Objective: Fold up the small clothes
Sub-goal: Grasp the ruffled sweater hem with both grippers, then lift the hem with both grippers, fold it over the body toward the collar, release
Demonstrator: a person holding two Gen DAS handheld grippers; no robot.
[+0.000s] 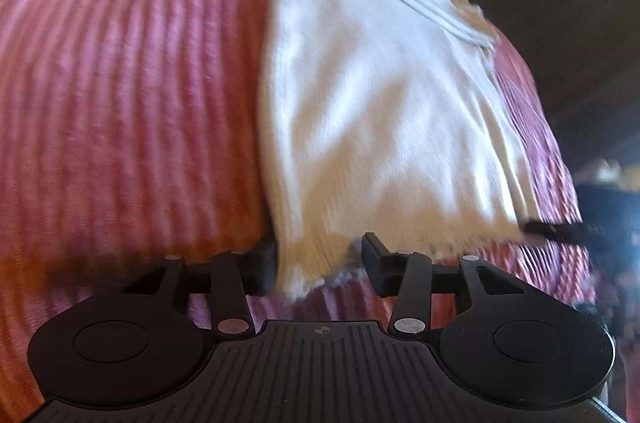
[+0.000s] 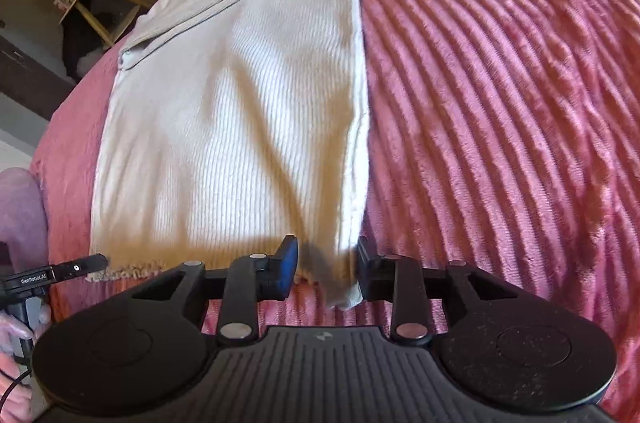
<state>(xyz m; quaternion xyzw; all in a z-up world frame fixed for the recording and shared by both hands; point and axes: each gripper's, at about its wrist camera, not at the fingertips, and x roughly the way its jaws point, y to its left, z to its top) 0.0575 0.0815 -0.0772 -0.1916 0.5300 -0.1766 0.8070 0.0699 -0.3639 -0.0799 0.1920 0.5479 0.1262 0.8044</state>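
1. We see a cream ribbed top (image 1: 380, 111) lying flat on a pink ribbed blanket (image 1: 120, 83) spread over a bed; it looks folded lengthwise, with a band of doubled seams running slantwise across its far end.
2. Our left tongs (image 1: 318, 263) sit at the near hem of the top, at its left corner as that camera looks; the jaws stand partly apart with the hem corner between them; the left finger (image 1: 264, 267) touches the cloth edge, while the right finger (image 1: 374, 263) stands clear of it, so we read no firm pinch here; this view is blurred.
3. Our right tongs (image 2: 326, 265) sit at the other near corner, where the folded edge of the top (image 2: 240, 103) meets the blanket (image 2: 500, 103); the jaws are partly open; the corner hangs between the blue-faced finger (image 2: 289, 265) and the black finger (image 2: 364, 271), close against the black one; a gap shows beside the blue one.
4. In the right wrist view the left tongs (image 2: 94, 261) reach the frayed hem from the lower left; a hand (image 2: 16, 327) holds their handle.
5. Beyond the bed's far edge lie dim furniture and floor, too blurred for us to name.
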